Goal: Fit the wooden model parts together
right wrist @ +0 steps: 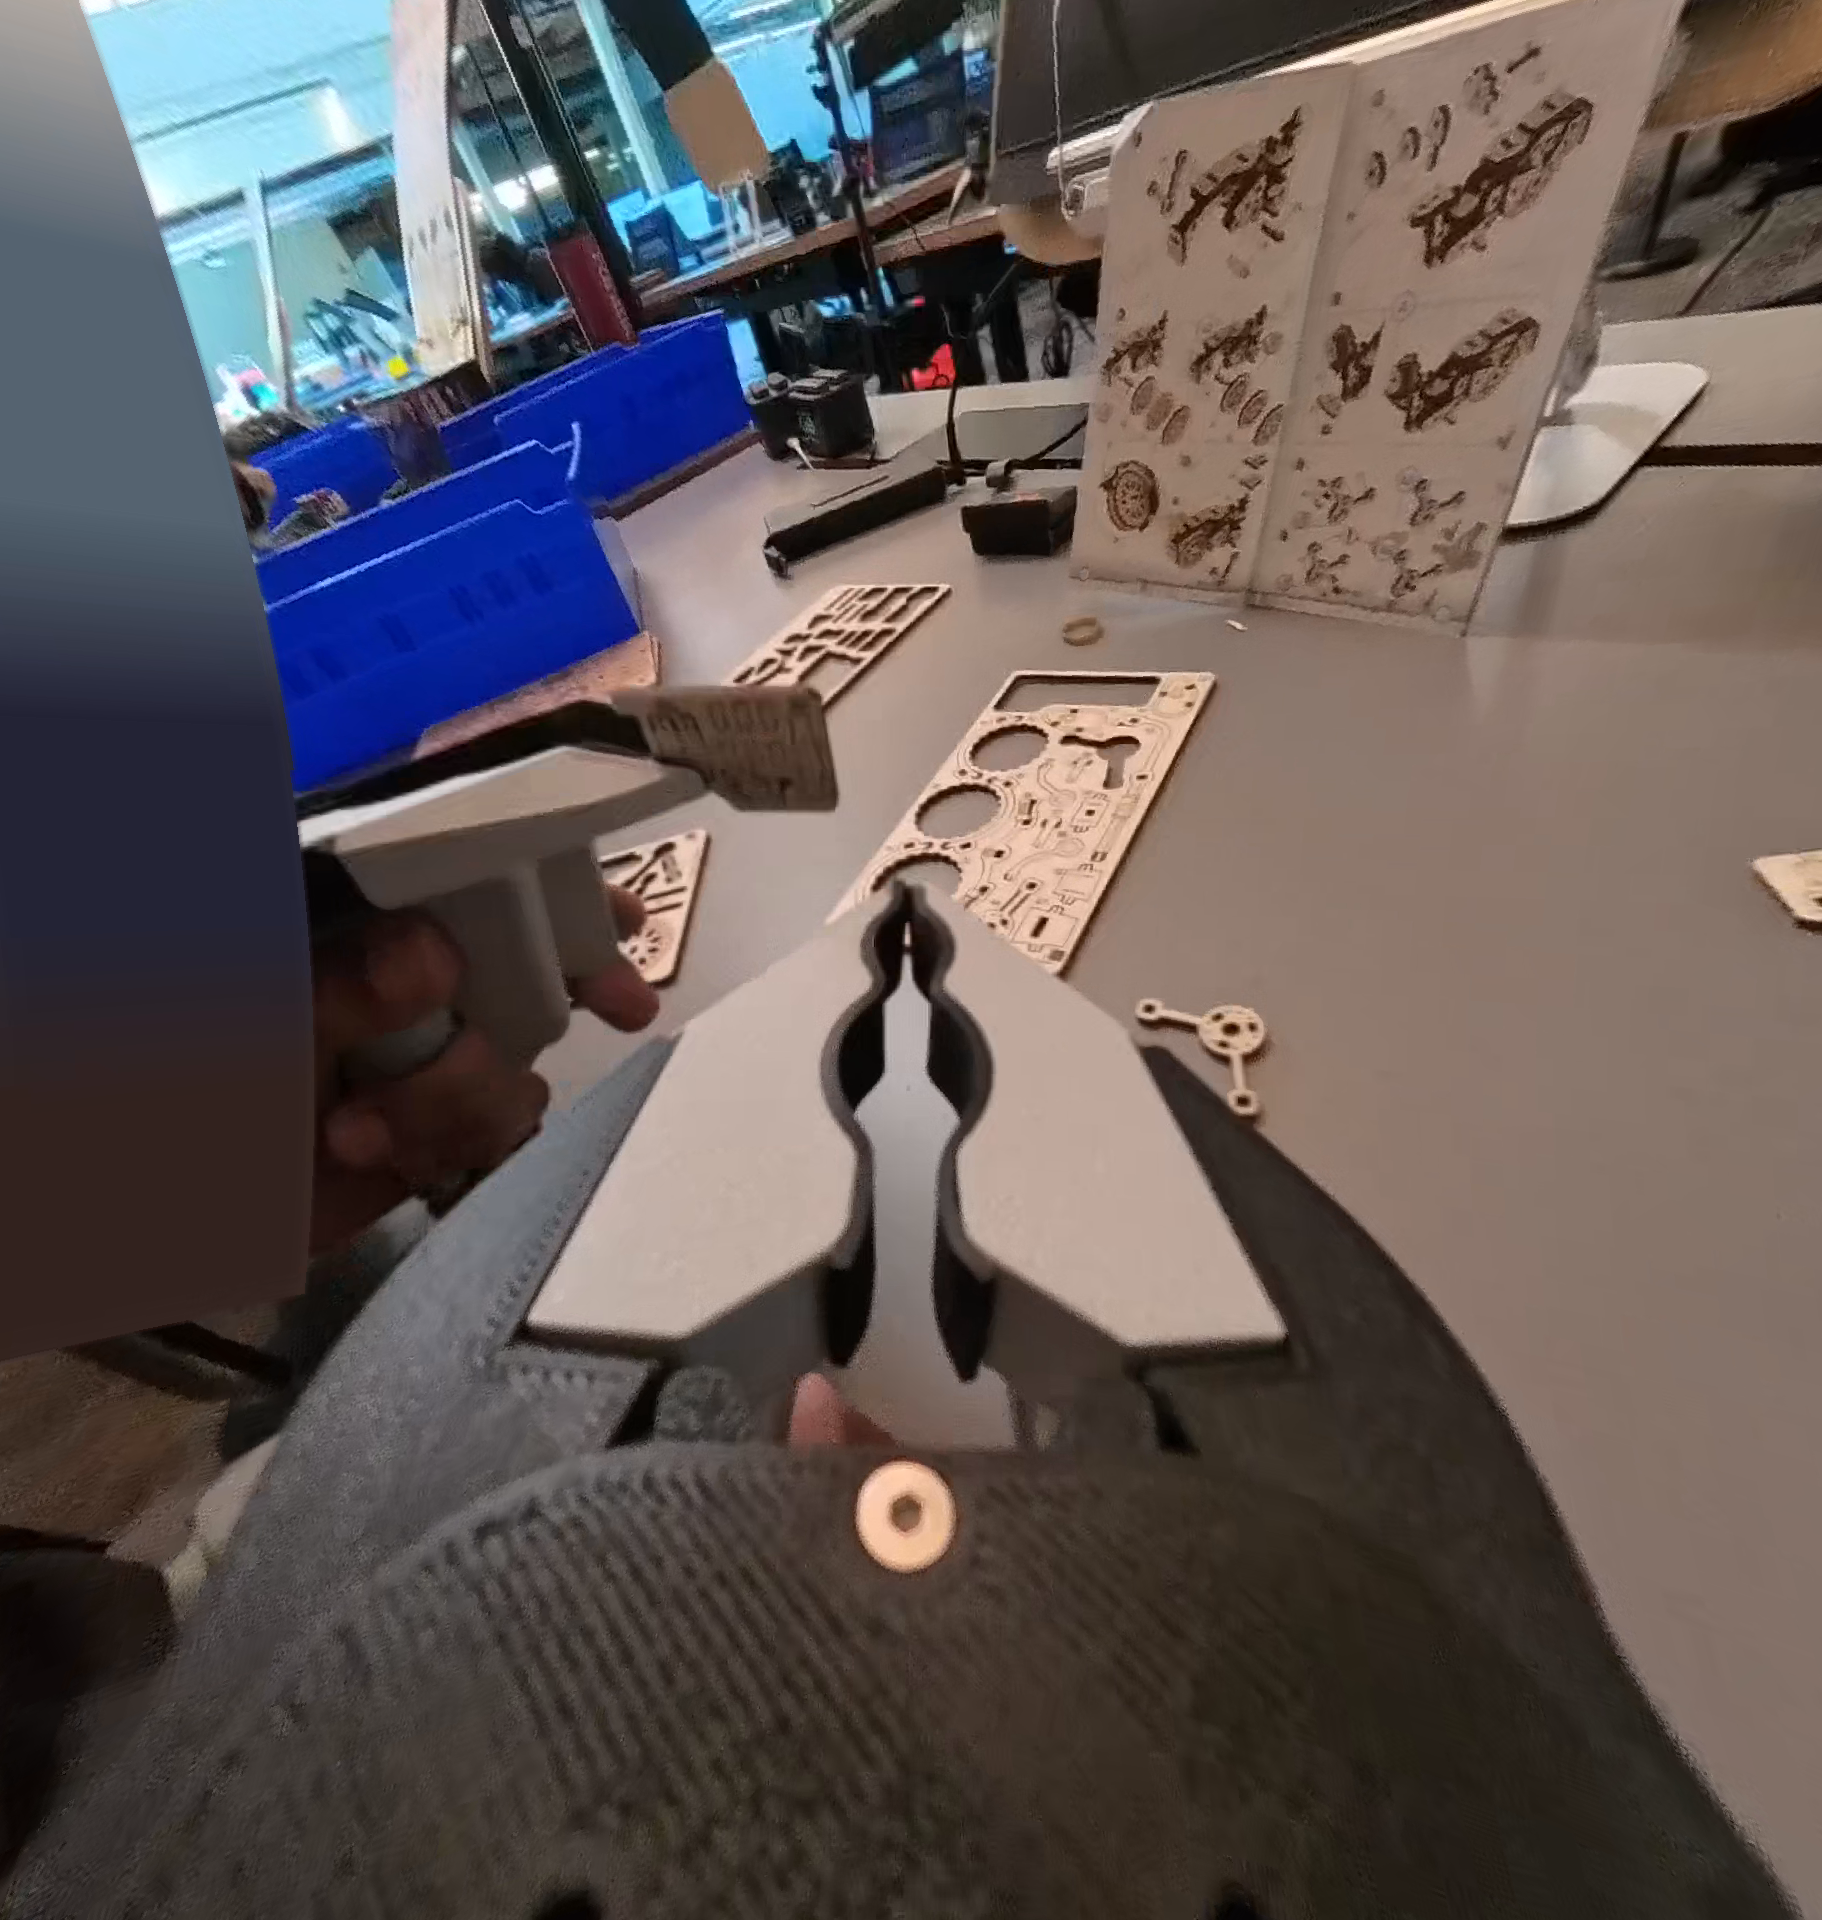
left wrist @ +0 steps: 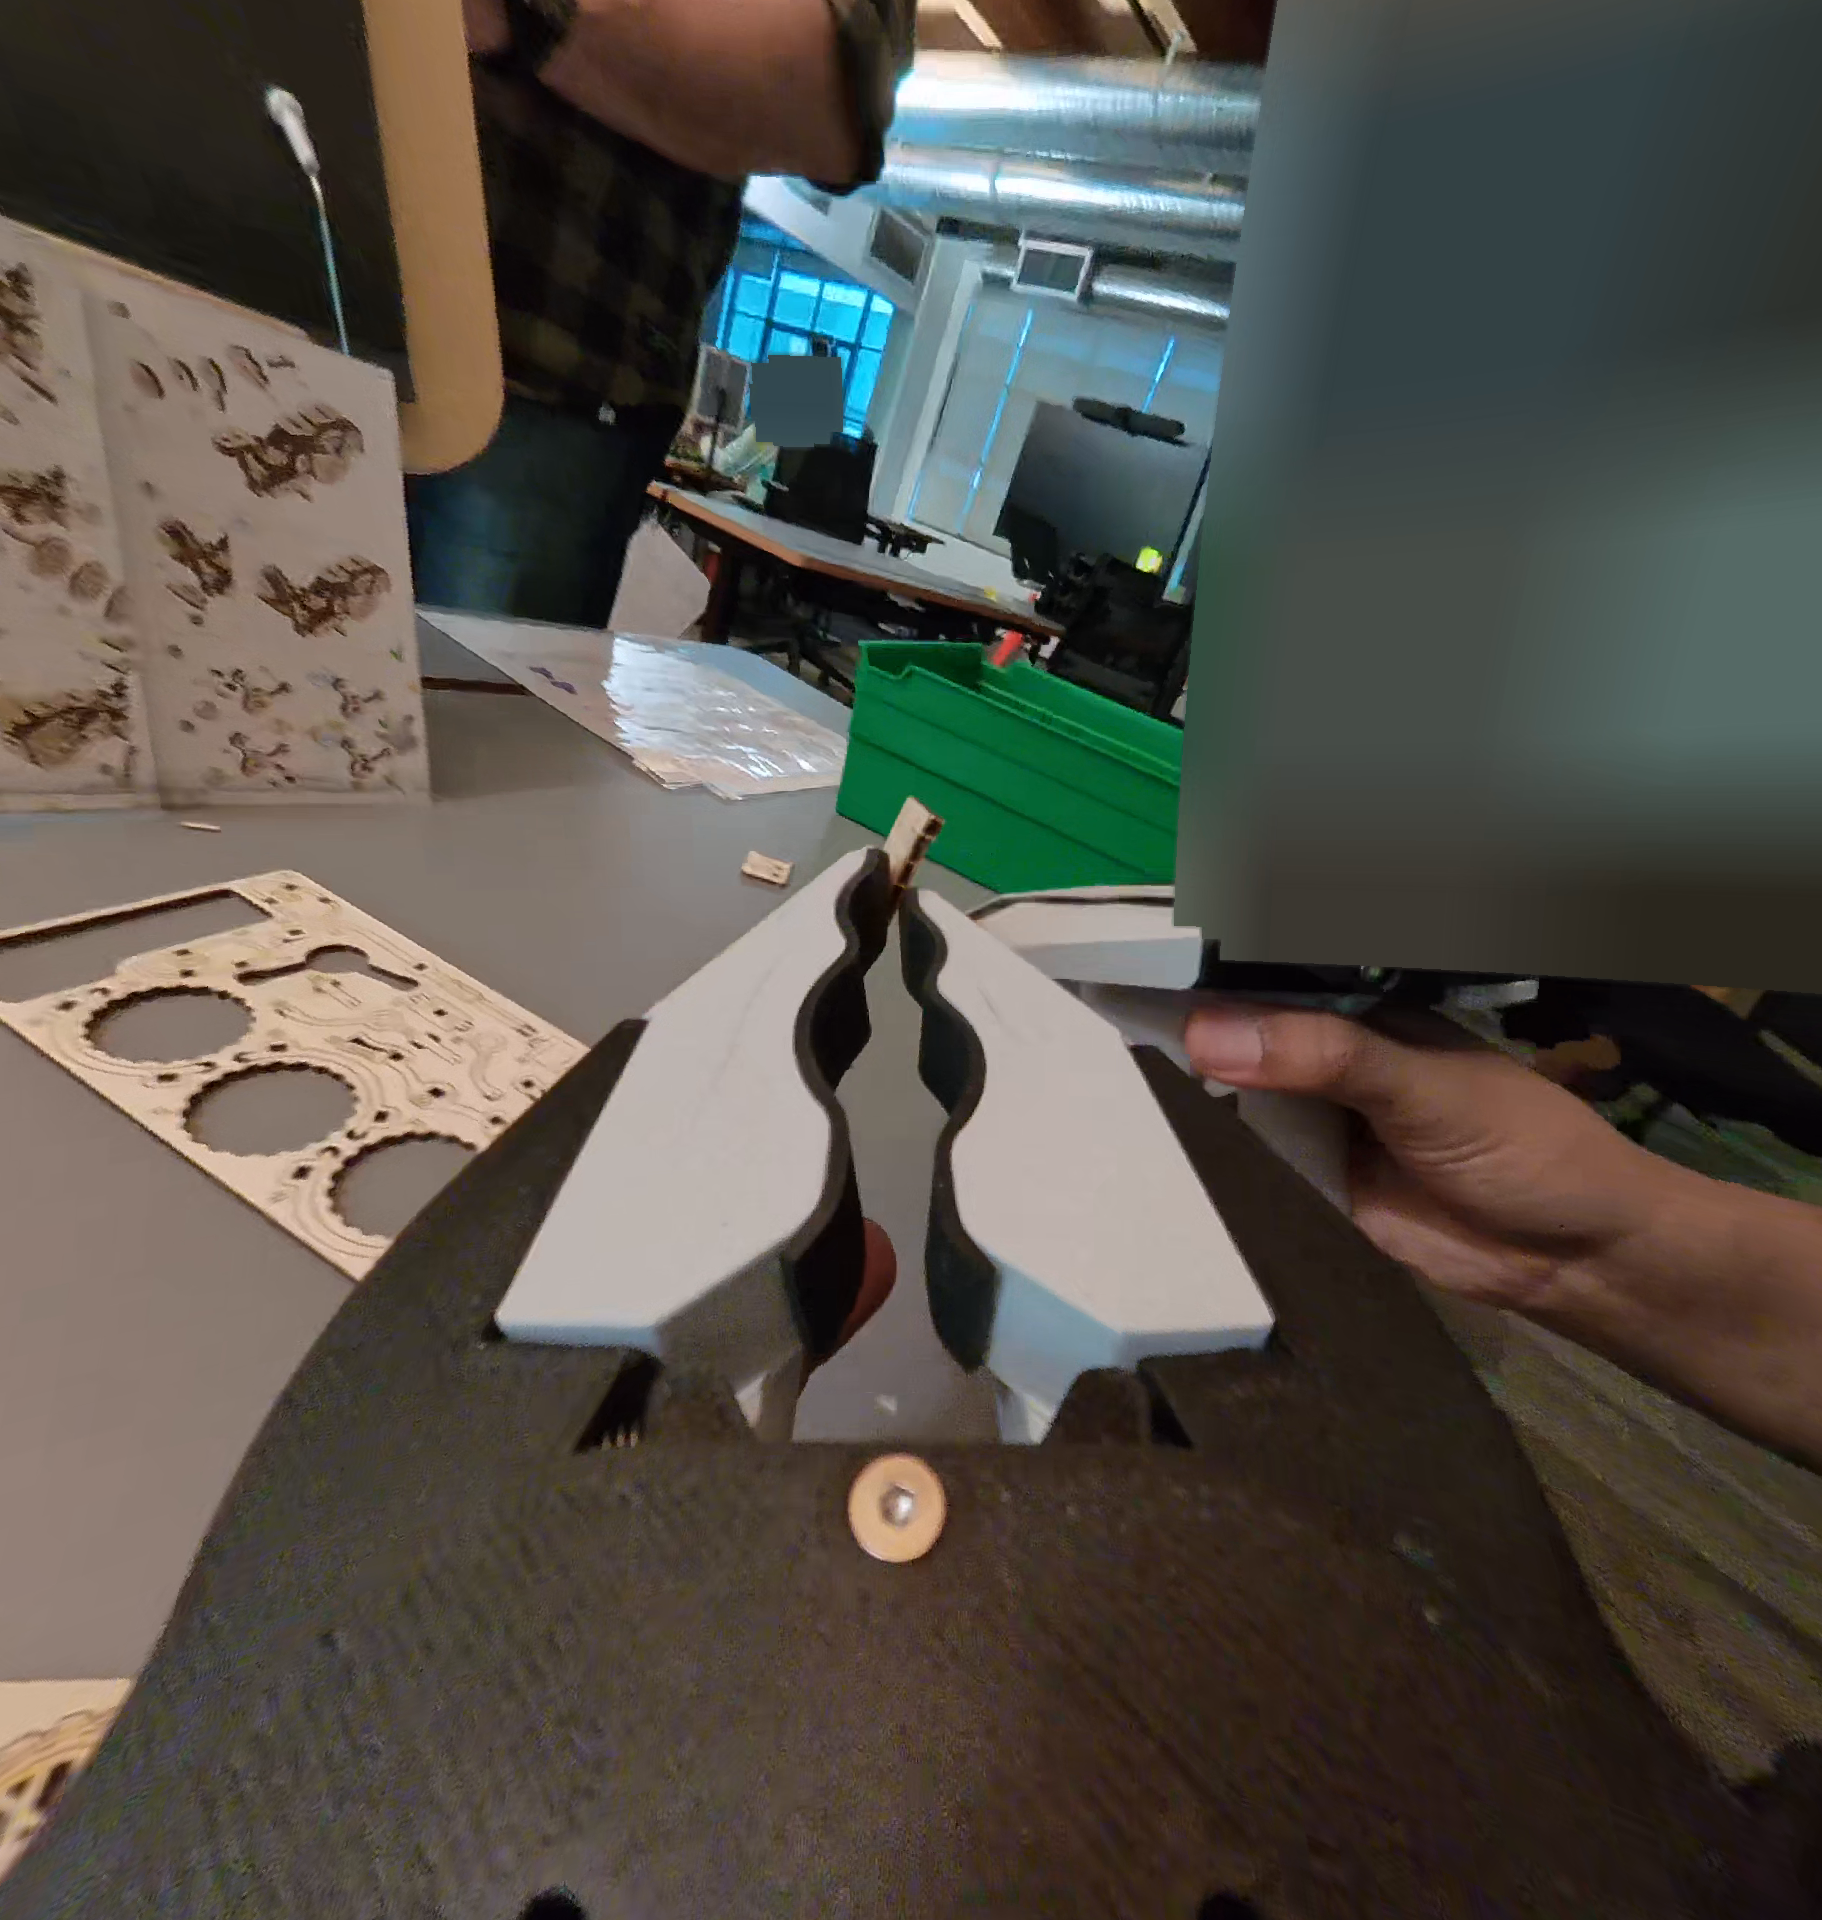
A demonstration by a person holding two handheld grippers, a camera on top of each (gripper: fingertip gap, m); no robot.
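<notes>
My left gripper (left wrist: pixel 891 899) is shut on a small flat wooden part (left wrist: pixel 909 836), seen edge-on at its tips. In the right wrist view the same gripper (right wrist: pixel 678 758) holds this engraved wooden part (right wrist: pixel 756 748) above the table, to the left. My right gripper (right wrist: pixel 905 914) is shut with its tips together and nothing visible between them. It hovers over the near end of a wooden parts sheet with round holes (right wrist: pixel 1052 800), which also lies at the left in the left wrist view (left wrist: pixel 263 1049). A small ringed wooden part (right wrist: pixel 1213 1039) lies just right of my right gripper.
The folded instruction sheet (right wrist: pixel 1302 343) stands at the back of the grey table (right wrist: pixel 1406 1143). More wooden sheets (right wrist: pixel 845 634) lie behind. Blue bins (right wrist: pixel 450 582) are at the left, a green bin (left wrist: pixel 1000 748) is beyond my left gripper. A loose wooden piece (left wrist: pixel 767 868) lies nearby. A person stands behind the table. The tips of one gripper are about 4 cm away from the tips of the other.
</notes>
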